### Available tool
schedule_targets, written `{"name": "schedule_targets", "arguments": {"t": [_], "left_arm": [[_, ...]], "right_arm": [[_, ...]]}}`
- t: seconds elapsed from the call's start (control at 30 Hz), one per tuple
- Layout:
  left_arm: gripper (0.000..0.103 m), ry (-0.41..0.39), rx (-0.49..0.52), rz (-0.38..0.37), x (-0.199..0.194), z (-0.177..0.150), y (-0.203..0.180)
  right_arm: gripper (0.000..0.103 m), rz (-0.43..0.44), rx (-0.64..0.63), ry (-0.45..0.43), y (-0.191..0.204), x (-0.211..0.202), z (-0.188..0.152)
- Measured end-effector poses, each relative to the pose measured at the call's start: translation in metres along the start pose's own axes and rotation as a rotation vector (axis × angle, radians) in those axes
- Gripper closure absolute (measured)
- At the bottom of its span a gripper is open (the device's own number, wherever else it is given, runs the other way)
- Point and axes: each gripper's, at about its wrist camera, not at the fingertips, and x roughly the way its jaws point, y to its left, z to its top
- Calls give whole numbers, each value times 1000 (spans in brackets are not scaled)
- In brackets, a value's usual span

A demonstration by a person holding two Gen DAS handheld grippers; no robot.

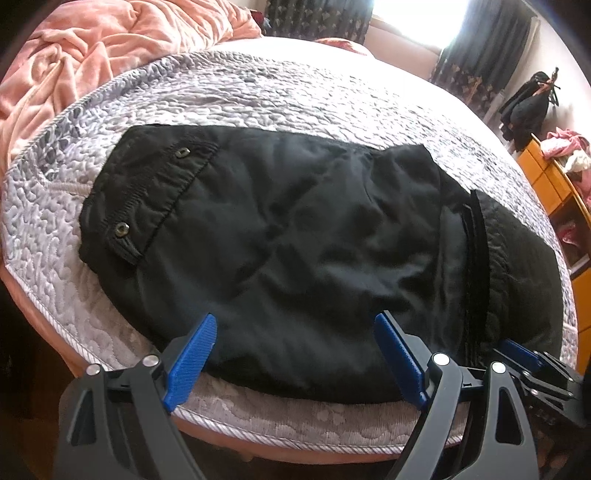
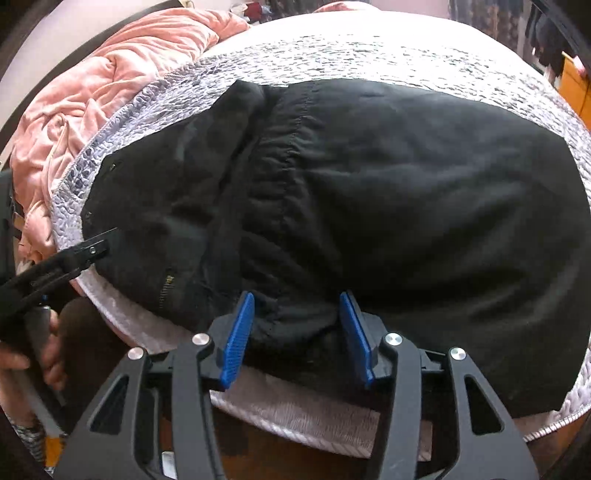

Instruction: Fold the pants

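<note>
Black pants [image 1: 288, 236] lie folded on a grey quilted bedcover [image 1: 229, 88], waistband with two metal snaps at the left. My left gripper [image 1: 295, 332] is open, its blue pads [image 1: 192, 354] spread over the near edge of the pants. The pants also show in the right wrist view [image 2: 388, 192], with a zipper at the near left. My right gripper [image 2: 297, 314] is open, its blue pads [image 2: 236, 336] on either side of a bunched fold at the near edge. The right gripper shows at the lower right of the left wrist view [image 1: 532, 358]. The left gripper shows at the left of the right wrist view [image 2: 88, 247].
A rumpled pink blanket [image 1: 92, 48] lies on the bed's far left. An orange cabinet [image 1: 554, 184] with clothes on it stands at the right. A bright window [image 1: 417, 18] with dark curtains is behind the bed. The bed's near edge [image 1: 295, 435] runs just below the grippers.
</note>
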Motion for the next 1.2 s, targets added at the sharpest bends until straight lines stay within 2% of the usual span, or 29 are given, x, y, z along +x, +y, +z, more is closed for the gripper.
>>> {"name": "schedule_targets", "arguments": {"t": [0.23, 0.43, 0.53, 0.6, 0.7, 0.8, 0.97, 1.1, 1.2], "left_arm": [[15, -12, -25, -7, -5, 2, 9], [15, -12, -55, -9, -4, 4, 22], [15, -27, -75, -14, -8, 10, 34], [15, -42, -109, -32, -13, 16, 50], [15, -40, -220, -72, -14, 27, 89], [17, -23, -375, -105, -7, 29, 132], [24, 35, -606, -258, 16, 20, 181], [24, 49, -650, -299, 30, 20, 192], [19, 43, -676, -311, 36, 22, 194]], "right_arm": [[54, 96, 63, -14, -12, -22, 5], [54, 43, 31, 13, -8, -10, 5], [54, 62, 43, 13, -11, -11, 7], [53, 89, 40, -17, -11, -21, 8], [53, 108, 10, -66, -6, -36, 12], [53, 104, 1, -73, -4, -39, 16], [53, 95, 9, -48, -3, -27, 18], [53, 86, 22, -23, -5, -17, 16], [53, 87, 24, -18, -6, -13, 14]]}}
